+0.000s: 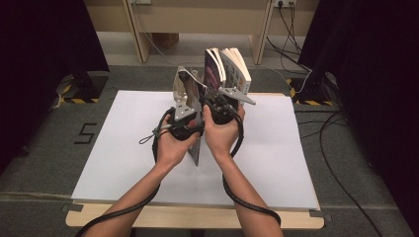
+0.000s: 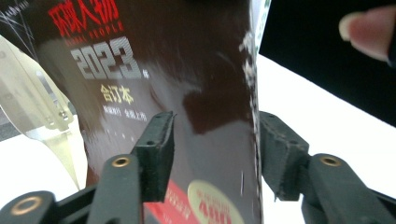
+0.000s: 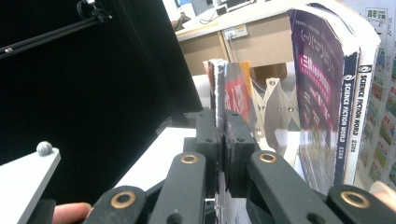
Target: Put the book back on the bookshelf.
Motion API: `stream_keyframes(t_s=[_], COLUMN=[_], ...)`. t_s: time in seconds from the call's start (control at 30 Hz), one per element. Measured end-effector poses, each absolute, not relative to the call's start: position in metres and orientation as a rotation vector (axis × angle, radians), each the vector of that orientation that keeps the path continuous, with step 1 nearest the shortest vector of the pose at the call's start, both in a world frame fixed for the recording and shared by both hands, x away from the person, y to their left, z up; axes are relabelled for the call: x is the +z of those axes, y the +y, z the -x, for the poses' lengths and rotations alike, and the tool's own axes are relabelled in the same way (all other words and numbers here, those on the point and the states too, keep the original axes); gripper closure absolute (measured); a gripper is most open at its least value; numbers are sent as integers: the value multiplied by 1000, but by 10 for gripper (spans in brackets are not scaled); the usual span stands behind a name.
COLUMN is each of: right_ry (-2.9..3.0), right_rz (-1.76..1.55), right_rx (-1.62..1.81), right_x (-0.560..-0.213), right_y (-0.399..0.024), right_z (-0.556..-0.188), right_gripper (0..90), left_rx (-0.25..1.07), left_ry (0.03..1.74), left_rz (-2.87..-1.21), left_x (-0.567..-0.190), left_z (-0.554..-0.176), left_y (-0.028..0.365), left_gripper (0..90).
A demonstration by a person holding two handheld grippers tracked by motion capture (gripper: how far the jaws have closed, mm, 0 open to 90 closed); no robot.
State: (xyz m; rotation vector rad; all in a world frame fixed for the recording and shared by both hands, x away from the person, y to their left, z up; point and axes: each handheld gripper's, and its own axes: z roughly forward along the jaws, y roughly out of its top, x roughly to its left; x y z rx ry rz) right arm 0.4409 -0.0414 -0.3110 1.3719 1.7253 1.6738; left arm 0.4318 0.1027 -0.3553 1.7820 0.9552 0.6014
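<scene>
I count two magazines (image 1: 228, 69), a dark-covered one (image 2: 187, 93) and a purple one (image 3: 327, 93), two grippers, and one white tabletop (image 1: 123, 148).

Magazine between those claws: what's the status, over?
Right gripper shut on thin cover edge. Left gripper straddles dark red magazine, grip unclear. Purple book upright close beside.

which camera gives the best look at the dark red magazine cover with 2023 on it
The left gripper view: the dark red magazine is close up there, its title and 2023 readable. The high view shows it edge-on between the hands. The right gripper view catches a thin sliver.
</scene>
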Motion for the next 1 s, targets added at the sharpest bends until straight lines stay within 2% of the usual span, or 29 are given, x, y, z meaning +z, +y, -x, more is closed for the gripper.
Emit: stream_keyframes(t_s=[0.07,0.23,0.63,0.87,1.0], right_ry=[1728,1746,1754,1766,1771], right_rz=[-1359,-1357,-1317,-1270,-1253], right_rx=[1667,1667,1669,1662,1662], right_x=[-311,-313,-310,-307,-305], right_y=[-41,-38,-31,-22,-18], right_z=[-440,-440,-439,-438,-439], right_gripper=[873,871,872,871,872], left_rx=[596,615,654,680,689], left_ry=[958,968,995,1037,1062], left_rz=[-1764,-1762,-1755,-1741,-1728], left_x=[-353,-351,-348,-345,-345], left_z=[-433,-437,-435,-432,-432], left_y=[102,102,105,108,110], left_gripper=[457,517,545,627,644])
